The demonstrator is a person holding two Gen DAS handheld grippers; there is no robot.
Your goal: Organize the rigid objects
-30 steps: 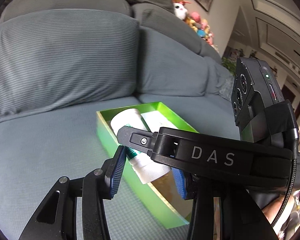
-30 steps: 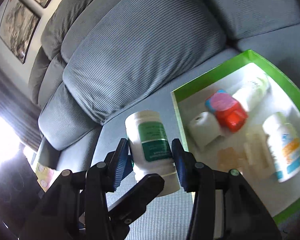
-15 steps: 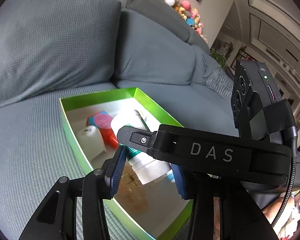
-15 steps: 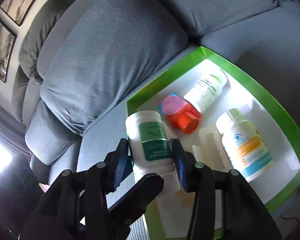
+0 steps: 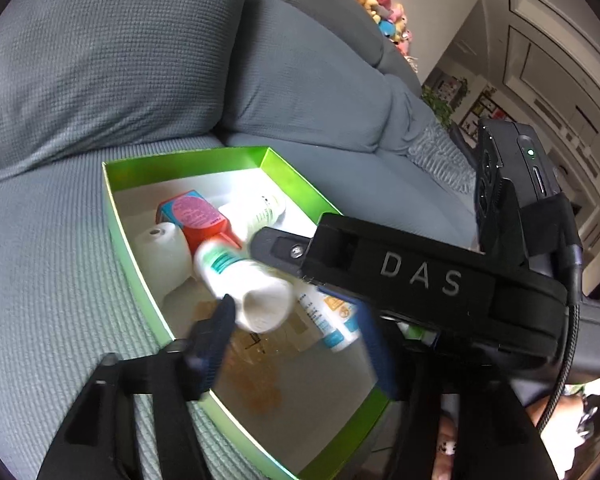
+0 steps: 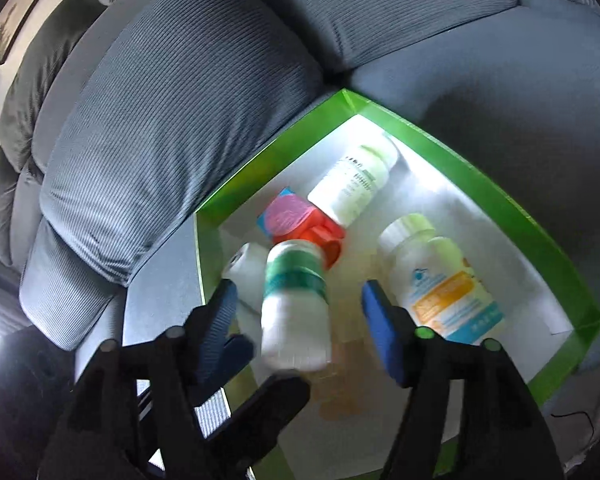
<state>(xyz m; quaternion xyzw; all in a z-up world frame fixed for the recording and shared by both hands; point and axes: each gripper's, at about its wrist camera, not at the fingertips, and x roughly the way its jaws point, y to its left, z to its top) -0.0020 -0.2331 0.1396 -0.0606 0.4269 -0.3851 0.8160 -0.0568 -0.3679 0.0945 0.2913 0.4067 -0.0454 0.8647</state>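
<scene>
A white bottle with a green label (image 6: 296,304) hangs blurred between the spread fingers of my right gripper (image 6: 300,312), touching neither pad, above the green box (image 6: 460,168). It also shows in the left wrist view (image 5: 244,280). My left gripper (image 5: 296,332) is open and empty over the box (image 5: 140,256), just behind the right gripper's black body (image 5: 420,280). Inside the box lie a red-capped container with a pink label (image 6: 300,224), a white bottle (image 6: 356,184), a bottle with an orange and blue label (image 6: 440,280) and a small white roll (image 6: 248,268).
The box sits on a grey sofa seat (image 5: 40,280) against large grey back cushions (image 6: 172,128). Soft toys (image 5: 384,8) sit on the far sofa back. A dark object (image 6: 28,368) lies at the left by the sofa arm.
My right gripper has opened and let go of the green-label bottle, which now drops blurred over the box. Both grippers moved further over the box. The left gripper's fingers have spread wider.
</scene>
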